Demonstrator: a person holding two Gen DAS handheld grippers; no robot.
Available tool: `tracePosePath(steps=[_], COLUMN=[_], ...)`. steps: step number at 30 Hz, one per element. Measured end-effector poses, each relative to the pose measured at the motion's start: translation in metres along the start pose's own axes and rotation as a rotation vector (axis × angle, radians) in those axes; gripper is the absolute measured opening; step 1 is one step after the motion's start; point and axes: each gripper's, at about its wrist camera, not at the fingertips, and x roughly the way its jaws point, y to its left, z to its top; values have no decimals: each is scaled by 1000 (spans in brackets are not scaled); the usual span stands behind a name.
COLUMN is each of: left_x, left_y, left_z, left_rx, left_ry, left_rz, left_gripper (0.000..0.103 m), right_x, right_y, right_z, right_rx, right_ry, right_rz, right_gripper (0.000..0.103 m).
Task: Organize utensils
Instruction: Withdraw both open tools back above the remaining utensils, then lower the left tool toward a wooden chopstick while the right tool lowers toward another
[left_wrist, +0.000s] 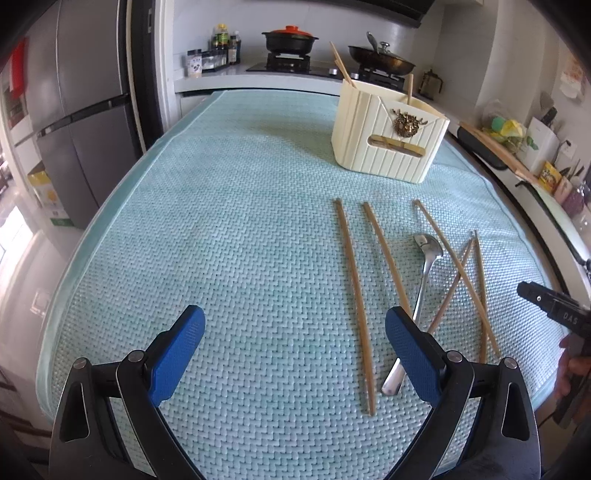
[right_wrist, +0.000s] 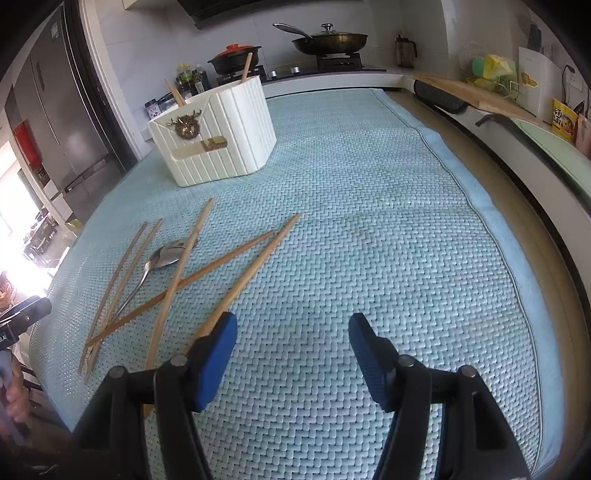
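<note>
Several wooden chopsticks (left_wrist: 354, 291) lie loose on a pale blue woven mat (left_wrist: 221, 229), some crossed over each other, with a metal spoon (left_wrist: 424, 280) among them. Behind them stands a cream ribbed utensil holder (left_wrist: 388, 136) with chopsticks standing in it. My left gripper (left_wrist: 294, 328) hovers open over bare mat, left of the chopsticks, nothing between its blue pads. In the right wrist view the chopsticks (right_wrist: 177, 273) and spoon (right_wrist: 162, 258) lie left of my right gripper (right_wrist: 291, 328), which is open and empty. The holder (right_wrist: 218, 136) stands far left.
A stove with a black pot (left_wrist: 290, 40) and a lidded pan (left_wrist: 382, 59) sits on the counter behind the mat. A grey fridge (left_wrist: 74, 122) stands at the left. A cluttered counter (right_wrist: 517, 107) runs along the right. A hand (right_wrist: 14, 398) holds the other gripper.
</note>
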Motion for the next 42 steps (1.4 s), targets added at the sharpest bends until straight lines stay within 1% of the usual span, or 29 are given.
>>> tracePosePath(steps=[7,11,14,17,22,26,31,33,39,42], left_x=[4,7,10,12,13,15,20,22,26,30], left_y=[1,3,7,10,12,10,8,9,13,16], left_z=[0,-1,-1,0,3,4,4,3,7,5], left_rx=[-16,-21,-30,-39,-51,-42,-33,-39,-65,-79], left_ry=[12,23,33,39,40,40,65,71,86,105], left_rz=[-9,-9,-8,0,-4,-3,-3,-13,-25,-30], left_gripper=[98,98,98,98,98,98,98,98,98,98], right_x=[2,7,12,18,30,38,50,55,71,77], right_y=[9,11,11,10,8,11,19,21,30,37], right_z=[6,8,8,10,20,30,39,42,54,59], right_rx=[-24,-15,-3,1,-2,-1,-10,-10,-60,-108], right_ry=[14,26,48,70,100,112,124,131,138,138], right_rz=[16,33,46,42,44,58,80,78,52,14], right_gripper=[64,64,64,64,64,61,58,54,53,52])
